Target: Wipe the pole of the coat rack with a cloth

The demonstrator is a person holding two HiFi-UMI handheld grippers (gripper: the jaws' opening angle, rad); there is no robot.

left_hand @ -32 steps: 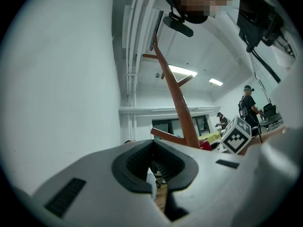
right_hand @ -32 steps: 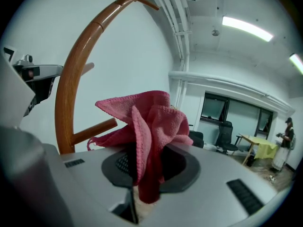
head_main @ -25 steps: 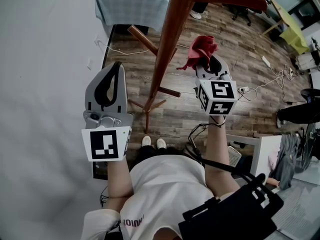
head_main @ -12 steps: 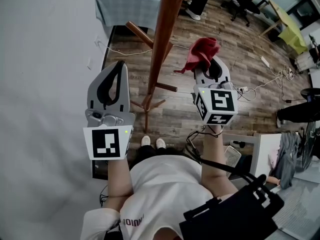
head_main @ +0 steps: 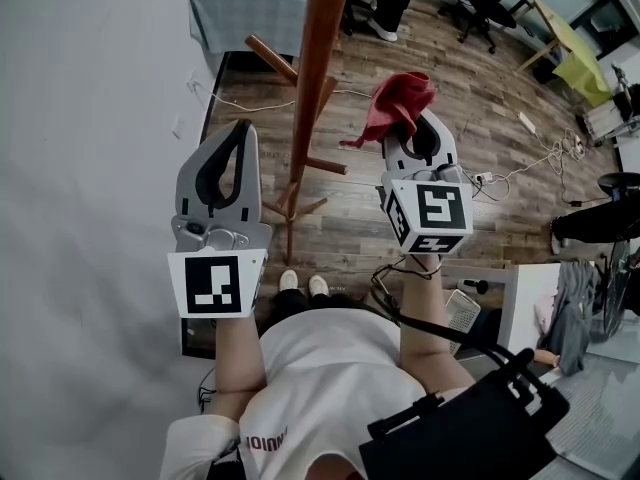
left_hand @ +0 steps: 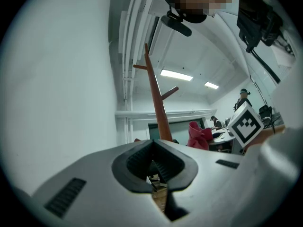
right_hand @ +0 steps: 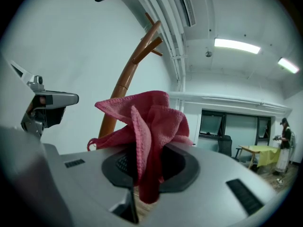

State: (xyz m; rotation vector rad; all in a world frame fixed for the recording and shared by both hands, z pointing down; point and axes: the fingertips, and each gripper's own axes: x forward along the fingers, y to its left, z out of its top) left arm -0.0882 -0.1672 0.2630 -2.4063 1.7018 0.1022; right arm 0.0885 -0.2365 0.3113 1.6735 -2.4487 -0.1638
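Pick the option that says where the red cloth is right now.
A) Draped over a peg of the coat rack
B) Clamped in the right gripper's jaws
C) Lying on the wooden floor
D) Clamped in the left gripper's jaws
B: the right gripper view shows the red cloth pinched between the jaws of the right gripper, while the left gripper has its jaws together on nothing.

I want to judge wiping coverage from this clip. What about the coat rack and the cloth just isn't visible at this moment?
- Top of the coat rack pole: cut off by the head view's upper edge.
- Pole's lower stretch, left gripper view: hidden behind the left gripper body.
- Pinched end of the cloth: buried inside the shut right gripper.
- Dust or marks on the pole: too small in every view.
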